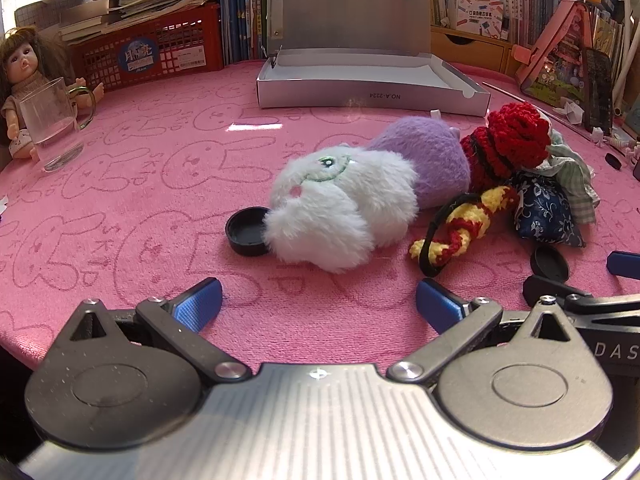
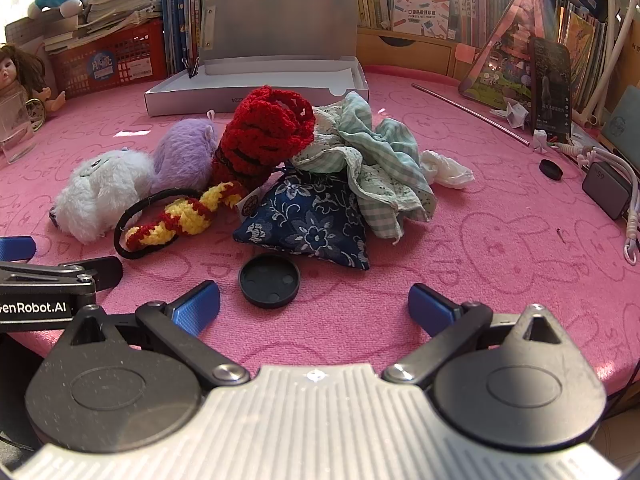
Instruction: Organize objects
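1. The left gripper [image 1: 318, 306] hangs low over the pink cloth [image 1: 140, 184], tilted down, its blue pads spread wide with nothing between them.
2. The right gripper [image 2: 314, 305] sits just beside it on the right, tilted the same way, jaws just as wide and empty; only bare cloth lies between its pads.
3. Straight ahead of the left gripper lies a white plush [image 1: 340, 204] on its side, with a purple plush [image 1: 424, 156] touching it from behind.
4. A black cap [image 1: 248, 231] rests open side up against the white plush's near-left edge.
5. A second cap [image 2: 269, 280] lies just in front of the right gripper, near the corner of a blue pouch [image 2: 308, 220].
6. A red knit [image 2: 264, 132] stands piled behind the pouch, and a red-and-yellow knit piece [image 2: 184, 218] with a black hair tie [image 2: 120, 236] lies between the plush and the pouch.
7. A crumpled checked cloth [image 2: 380, 160] leans on the pouch's right side.
8. Behind the heap an open silver box [image 1: 372, 96] sits with its lid up, empty inside as far as can be seen.
9. Far left stand a glass mug [image 1: 52, 128] and a doll [image 1: 24, 68], well apart from the pile.
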Demonstrator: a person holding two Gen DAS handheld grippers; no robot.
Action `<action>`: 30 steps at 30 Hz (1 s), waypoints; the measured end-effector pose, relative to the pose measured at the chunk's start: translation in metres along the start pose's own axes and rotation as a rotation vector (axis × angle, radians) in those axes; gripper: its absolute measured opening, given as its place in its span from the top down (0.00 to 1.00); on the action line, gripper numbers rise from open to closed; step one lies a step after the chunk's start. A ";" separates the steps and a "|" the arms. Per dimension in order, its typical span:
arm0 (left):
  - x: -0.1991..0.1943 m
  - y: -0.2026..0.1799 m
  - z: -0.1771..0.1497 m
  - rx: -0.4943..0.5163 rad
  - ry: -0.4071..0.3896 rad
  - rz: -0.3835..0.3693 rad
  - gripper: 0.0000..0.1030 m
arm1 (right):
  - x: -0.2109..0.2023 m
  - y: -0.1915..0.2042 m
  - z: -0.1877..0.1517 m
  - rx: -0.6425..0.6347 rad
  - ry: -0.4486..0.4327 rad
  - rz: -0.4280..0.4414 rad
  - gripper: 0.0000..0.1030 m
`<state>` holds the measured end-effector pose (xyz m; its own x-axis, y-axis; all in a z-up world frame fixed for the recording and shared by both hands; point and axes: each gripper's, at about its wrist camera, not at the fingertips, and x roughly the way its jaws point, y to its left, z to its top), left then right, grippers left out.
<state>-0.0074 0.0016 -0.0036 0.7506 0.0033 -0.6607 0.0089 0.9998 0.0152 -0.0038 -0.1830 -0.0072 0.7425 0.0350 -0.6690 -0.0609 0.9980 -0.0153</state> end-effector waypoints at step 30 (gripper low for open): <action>-0.002 0.019 0.022 0.065 -0.206 -0.081 0.18 | -0.008 0.008 -0.004 -0.049 -0.090 0.036 0.26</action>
<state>0.0054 0.0201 0.0145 0.8648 -0.0867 -0.4946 0.1118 0.9935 0.0213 -0.0131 -0.1752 -0.0052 0.7962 0.0771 -0.6000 -0.1190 0.9924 -0.0303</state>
